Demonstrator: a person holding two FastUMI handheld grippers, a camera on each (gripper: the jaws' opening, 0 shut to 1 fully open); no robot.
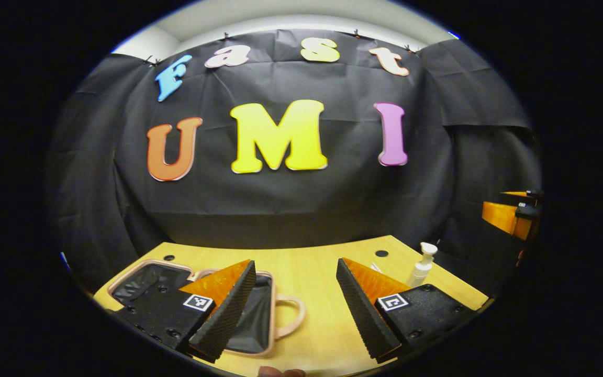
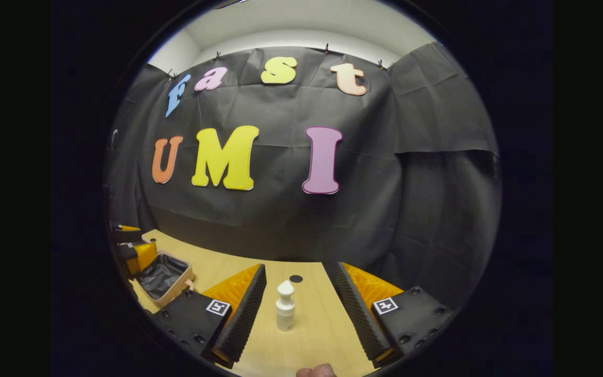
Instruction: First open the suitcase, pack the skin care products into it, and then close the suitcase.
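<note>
Two grippers are held above a wooden table (image 2: 312, 335). In the left gripper view, the left gripper (image 1: 295, 309) is spread wide with nothing between its fingers; the suitcase (image 1: 259, 314) lies open beneath its left finger, dark lining exposed. A white pump bottle (image 1: 421, 264) stands upright, well apart from the case. In the right gripper view, the right gripper (image 2: 301, 319) is spread wide around the bottle (image 2: 285, 306), untouched by either finger.

Dim, sharp, strong fisheye distortion
</note>
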